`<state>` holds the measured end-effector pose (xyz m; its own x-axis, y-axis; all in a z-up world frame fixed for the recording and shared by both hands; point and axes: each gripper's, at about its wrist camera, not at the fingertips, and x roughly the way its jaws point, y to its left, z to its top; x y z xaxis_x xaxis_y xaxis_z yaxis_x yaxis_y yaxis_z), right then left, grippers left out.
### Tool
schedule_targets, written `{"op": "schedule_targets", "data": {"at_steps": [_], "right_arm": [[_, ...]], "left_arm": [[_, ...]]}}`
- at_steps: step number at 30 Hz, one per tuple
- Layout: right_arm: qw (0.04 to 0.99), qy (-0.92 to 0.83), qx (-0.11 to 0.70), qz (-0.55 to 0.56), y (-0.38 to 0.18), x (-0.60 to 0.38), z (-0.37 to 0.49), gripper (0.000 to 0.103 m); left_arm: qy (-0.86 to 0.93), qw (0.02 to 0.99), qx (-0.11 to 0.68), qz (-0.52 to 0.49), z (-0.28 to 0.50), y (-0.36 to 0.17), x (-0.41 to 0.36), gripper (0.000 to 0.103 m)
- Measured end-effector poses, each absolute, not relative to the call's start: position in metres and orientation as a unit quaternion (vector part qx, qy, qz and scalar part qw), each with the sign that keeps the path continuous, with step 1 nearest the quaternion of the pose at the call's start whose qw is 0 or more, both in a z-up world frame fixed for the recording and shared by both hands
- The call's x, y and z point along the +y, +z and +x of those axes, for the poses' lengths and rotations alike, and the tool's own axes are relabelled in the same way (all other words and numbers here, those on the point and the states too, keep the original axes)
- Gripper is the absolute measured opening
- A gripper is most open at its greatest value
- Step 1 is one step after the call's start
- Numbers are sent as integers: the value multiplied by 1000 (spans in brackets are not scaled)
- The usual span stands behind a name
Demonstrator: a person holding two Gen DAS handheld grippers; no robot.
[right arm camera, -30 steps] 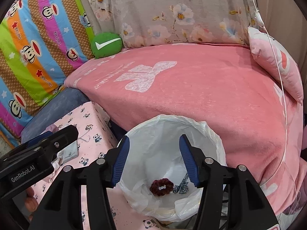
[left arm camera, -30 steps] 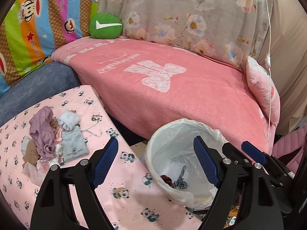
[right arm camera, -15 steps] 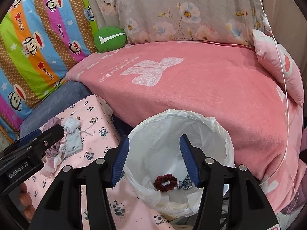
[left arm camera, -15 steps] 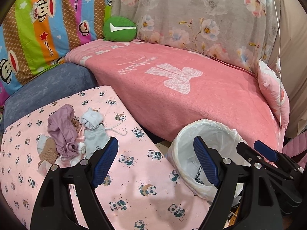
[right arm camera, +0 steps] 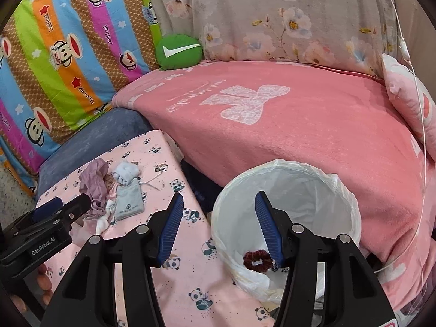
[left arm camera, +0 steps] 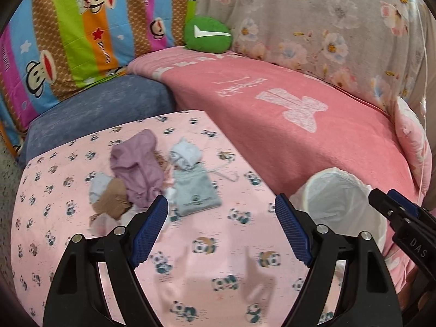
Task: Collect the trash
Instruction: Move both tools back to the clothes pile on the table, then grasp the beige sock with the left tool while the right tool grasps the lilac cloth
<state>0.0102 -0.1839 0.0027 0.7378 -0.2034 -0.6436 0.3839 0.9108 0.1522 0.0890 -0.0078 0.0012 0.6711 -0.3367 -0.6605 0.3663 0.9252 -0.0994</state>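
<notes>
A small heap of cloth scraps lies on the pink panda-print surface [left arm camera: 207, 267]: a mauve rag [left arm camera: 139, 166], a grey drawstring pouch [left arm camera: 194, 193], a pale blue sock [left arm camera: 185, 154] and a tan piece [left arm camera: 111, 200]. My left gripper [left arm camera: 221, 209] hangs open just in front of the heap, nothing between its fingers. The white-lined bin [right arm camera: 288, 212] stands to the right, with a dark red scrunchie [right arm camera: 257, 260] inside. My right gripper [right arm camera: 219, 207] is open over the bin's near rim and holds nothing. The heap shows in the right wrist view too, with the pouch [right arm camera: 128, 200] foremost.
A pink blanket [left arm camera: 299, 125] covers the sofa seat behind. A green round cushion [left arm camera: 207, 35] sits at the back, against striped monkey-print [left arm camera: 81, 32] and floral [left arm camera: 327, 27] cushions. A blue-grey cushion [left arm camera: 103, 109] borders the panda surface. A thin white cable [right arm camera: 417, 109] hangs at the right.
Both views have swung left. The cloth heap has come from the left edge to the middle of the left wrist view, and the bin has slid to the right. Both grippers remain open.
</notes>
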Motion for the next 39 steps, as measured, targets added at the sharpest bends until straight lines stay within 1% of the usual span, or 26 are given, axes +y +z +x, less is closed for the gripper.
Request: {"op": "schedule_targets", "data": {"at_steps": [15,21,27,29,32,34,35,36,37,39], "right_arm": [[923,-64,360,117,-17,-93,88,56],[920,-27,374,111,-31,-53,123,56],[917,-9,384,112,-43,-28,152,56],[915,-8,387,111,-47,-21,161,56],[913,-5,392,112,-52,-16,174,56],[912,-3,395,111,-55,-12,181,56],[911,-2,397,110,-56,-11,183,56],[911,-1,398,110,-58,-9,187,56],[910,0,400,110,-60,-7,189,56],[909,2,403,109,-63,-4,193,56]], "left_arm": [[-95,917,388,-9,138,-27,92,77],[-95,909,405,-12,160,-43,111,77],[-118,896,428,-16,179,-62,112,76],[-125,892,433,-14,183,-67,110,73],[-131,886,444,-12,188,-74,110,64],[-138,882,451,-18,191,-78,111,54],[-141,880,453,-20,192,-79,112,53],[-144,879,455,-21,193,-80,112,47],[-146,877,457,-20,194,-81,113,38],[-153,874,461,-21,195,-82,114,28]]}}
